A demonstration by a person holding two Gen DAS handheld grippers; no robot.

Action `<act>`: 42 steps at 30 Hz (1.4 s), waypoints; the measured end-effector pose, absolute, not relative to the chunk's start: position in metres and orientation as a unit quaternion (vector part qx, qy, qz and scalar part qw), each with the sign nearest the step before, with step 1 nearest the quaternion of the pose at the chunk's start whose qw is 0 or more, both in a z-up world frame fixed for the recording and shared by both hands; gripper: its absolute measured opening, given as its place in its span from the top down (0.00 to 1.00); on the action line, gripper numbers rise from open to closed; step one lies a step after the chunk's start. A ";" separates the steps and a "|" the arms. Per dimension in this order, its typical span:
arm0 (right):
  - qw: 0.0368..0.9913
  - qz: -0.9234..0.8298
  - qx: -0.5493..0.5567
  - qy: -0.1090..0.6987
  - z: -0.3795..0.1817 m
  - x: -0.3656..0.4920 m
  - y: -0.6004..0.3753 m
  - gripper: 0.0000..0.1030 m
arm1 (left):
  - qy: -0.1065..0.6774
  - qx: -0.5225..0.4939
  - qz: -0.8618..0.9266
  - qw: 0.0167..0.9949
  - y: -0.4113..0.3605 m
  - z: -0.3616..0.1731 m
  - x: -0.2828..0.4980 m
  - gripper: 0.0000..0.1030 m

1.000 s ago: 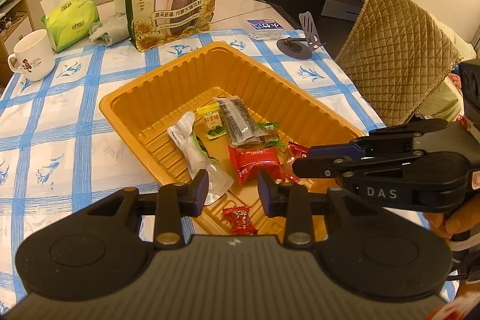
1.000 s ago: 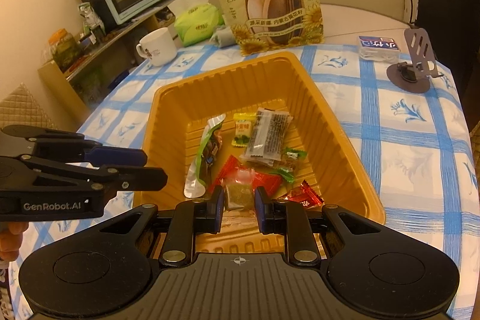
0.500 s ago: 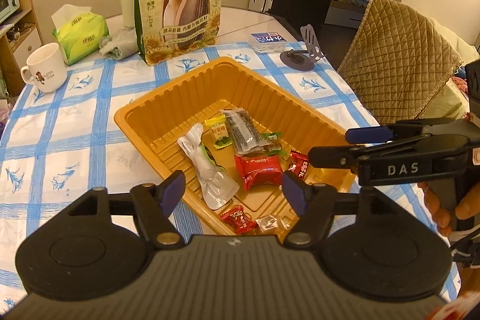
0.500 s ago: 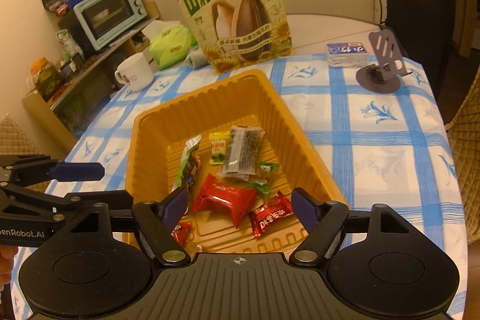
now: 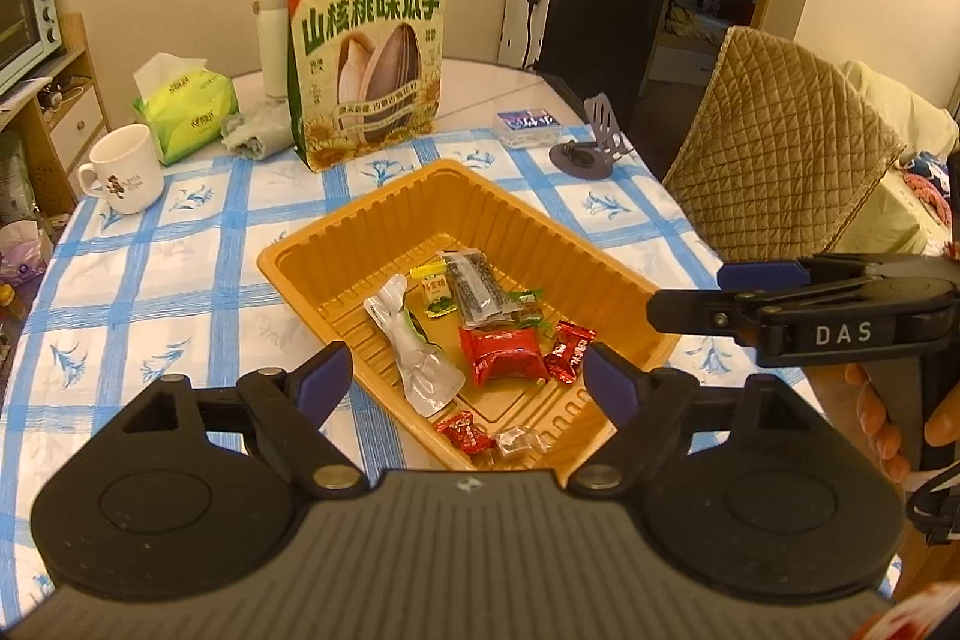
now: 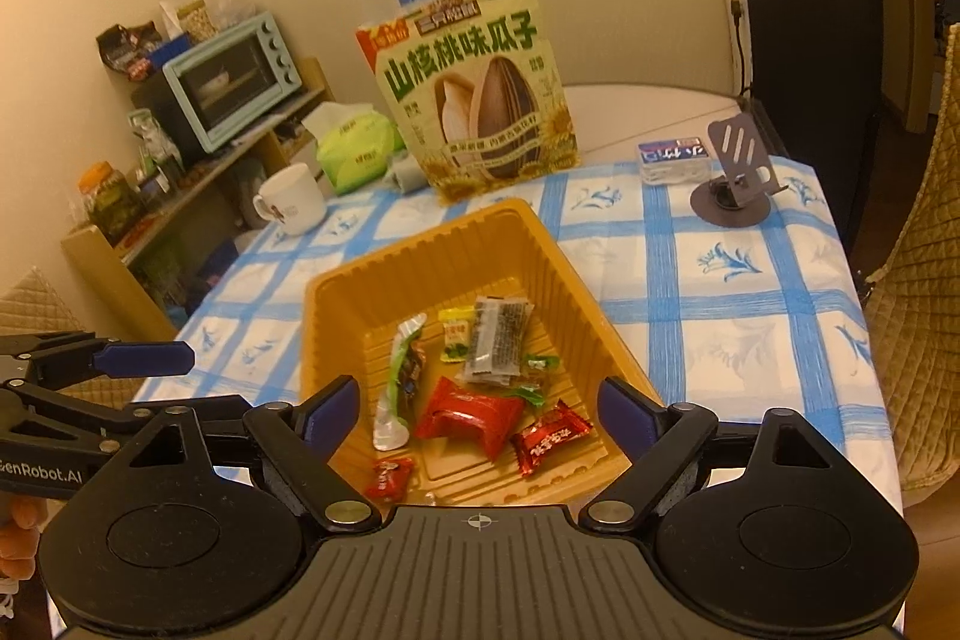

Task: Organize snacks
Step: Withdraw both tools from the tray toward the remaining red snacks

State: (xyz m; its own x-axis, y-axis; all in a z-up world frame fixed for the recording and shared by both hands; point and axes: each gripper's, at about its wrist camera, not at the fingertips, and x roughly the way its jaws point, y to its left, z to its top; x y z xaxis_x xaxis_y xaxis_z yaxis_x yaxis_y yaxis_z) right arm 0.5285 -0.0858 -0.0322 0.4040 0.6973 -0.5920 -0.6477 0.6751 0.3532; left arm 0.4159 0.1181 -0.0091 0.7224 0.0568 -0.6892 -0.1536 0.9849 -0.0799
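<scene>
Left gripper (image 5: 465, 376) and right gripper (image 6: 477, 409): jaws spread wide, just been opening, nothing between them. Orange tray (image 5: 540, 226) on counter (image 5: 180, 268) ahead of and below both jaws, holding snacks: red packet (image 5: 503, 355), white pouch (image 5: 414, 346), small candies (image 5: 462, 430).

The right gripper (image 6: 477, 403) hangs above the near end of the orange tray (image 6: 576, 292), its jaws just opened wide with nothing between them. In the tray lie a red packet (image 6: 465, 415), two small red candies (image 6: 549, 439), a dark seed bar (image 6: 498, 340) and a pale green pouch (image 6: 402, 376). The left gripper (image 6: 144, 358) shows at the left edge, and a sunflower seed bag (image 6: 474, 91) stands behind the tray.
</scene>
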 end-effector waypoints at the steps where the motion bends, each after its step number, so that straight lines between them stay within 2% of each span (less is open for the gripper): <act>1: 0.838 0.403 0.035 0.367 -0.030 0.524 -0.089 0.16 | 0.365 -0.067 0.058 0.927 0.117 -0.006 0.411 0.19; 14: 0.852 0.405 0.041 0.330 -0.006 0.458 -0.133 0.16 | 0.344 -0.083 0.082 0.932 0.097 0.013 0.333 0.19; 22: 0.845 0.415 0.030 0.335 -0.010 0.415 -0.158 0.16 | 0.342 -0.088 0.090 0.931 0.074 0.014 0.283 0.19; 42: 0.816 0.438 -0.036 0.375 -0.048 0.344 -0.177 0.16 | 0.379 -0.111 0.109 0.912 0.033 -0.025 0.212 0.19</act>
